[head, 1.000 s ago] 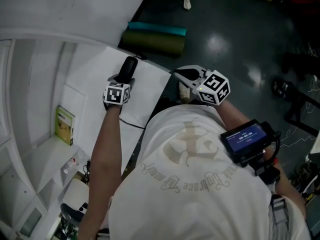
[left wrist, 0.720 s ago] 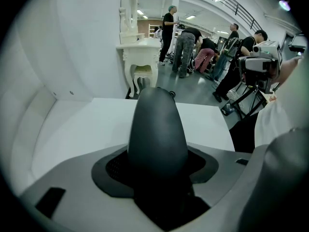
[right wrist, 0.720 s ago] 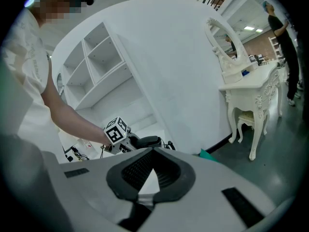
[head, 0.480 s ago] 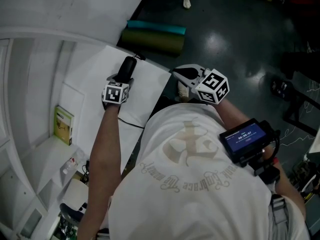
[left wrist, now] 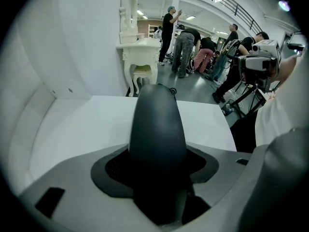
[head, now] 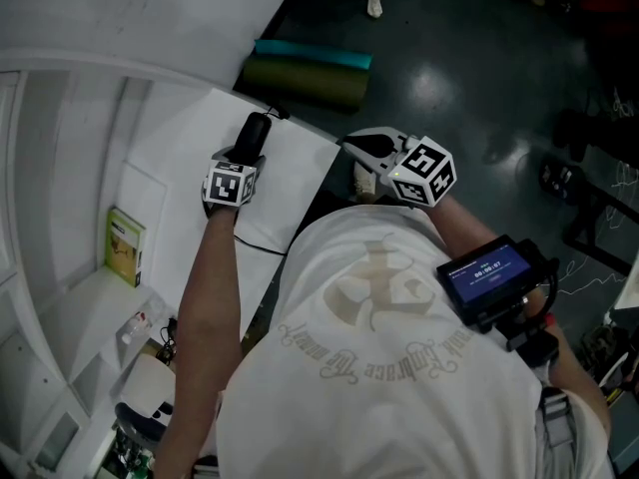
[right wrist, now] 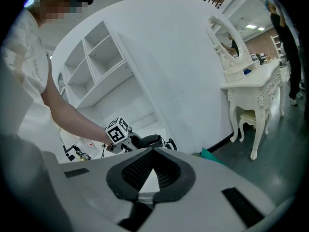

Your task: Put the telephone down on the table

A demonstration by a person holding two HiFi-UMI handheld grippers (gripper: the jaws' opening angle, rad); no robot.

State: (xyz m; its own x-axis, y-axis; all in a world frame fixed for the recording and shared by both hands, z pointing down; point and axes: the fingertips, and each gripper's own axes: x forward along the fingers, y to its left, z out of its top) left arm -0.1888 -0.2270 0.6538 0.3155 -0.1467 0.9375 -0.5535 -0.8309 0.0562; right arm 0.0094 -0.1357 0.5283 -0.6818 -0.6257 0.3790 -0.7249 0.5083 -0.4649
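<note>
telephone (left wrist: 157, 134) near end buried inside left claw (left wrist: 158, 167), booklet (head: 127, 248) print too small

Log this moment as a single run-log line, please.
left gripper: shut on phone | right gripper: shut, empty | phone: over table, contact unclear | release: pending

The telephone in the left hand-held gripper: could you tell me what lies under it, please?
Under the telephone, held by the left hand-held gripper, is only the white table. Its underside is covered, so contact with the table cannot be seen.
</note>
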